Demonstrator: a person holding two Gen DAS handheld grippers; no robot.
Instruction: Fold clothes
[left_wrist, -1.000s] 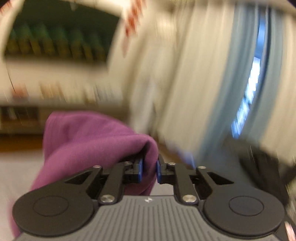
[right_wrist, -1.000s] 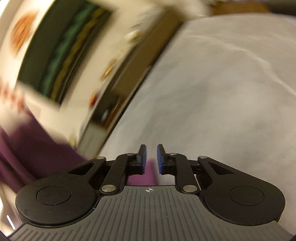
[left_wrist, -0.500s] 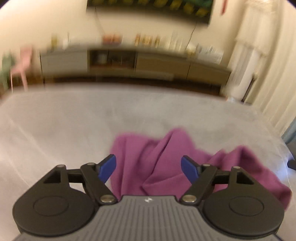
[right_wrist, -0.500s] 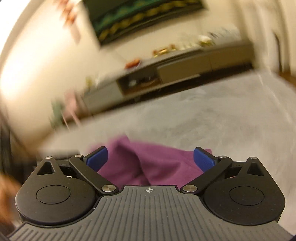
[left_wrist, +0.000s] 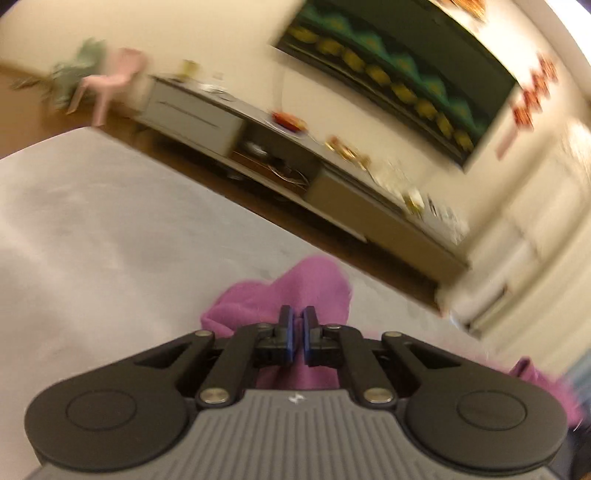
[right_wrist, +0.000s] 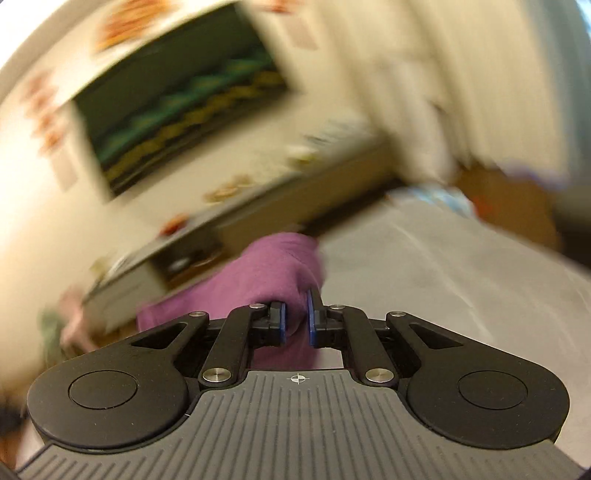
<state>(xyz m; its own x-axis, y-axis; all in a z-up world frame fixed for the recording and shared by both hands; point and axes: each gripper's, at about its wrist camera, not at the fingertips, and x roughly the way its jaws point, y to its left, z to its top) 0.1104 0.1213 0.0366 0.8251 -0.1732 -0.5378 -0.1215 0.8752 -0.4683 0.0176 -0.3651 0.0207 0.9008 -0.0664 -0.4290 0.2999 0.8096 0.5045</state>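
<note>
Both views are smeared by motion blur, so the far wall, the dark picture with green and yellow shapes and the small things along the low cabinet cannot be read in detail. The open compartment in that cabinet holds some dark clutter too blurred to name.

The purple garment lies bunched on the grey bed. Most of it is hidden behind the gripper bodies; a further fold shows at the right edge of the left wrist view, cut off by the frame.

The left gripper has just been closing, and its jaws stand nearly together over the cloth; whether fabric is pinched between them cannot be told.

The right gripper has likewise just been closing, and its jaws are clamped on a raised fold of the garment, which bulges up ahead of the blue pads.
</note>
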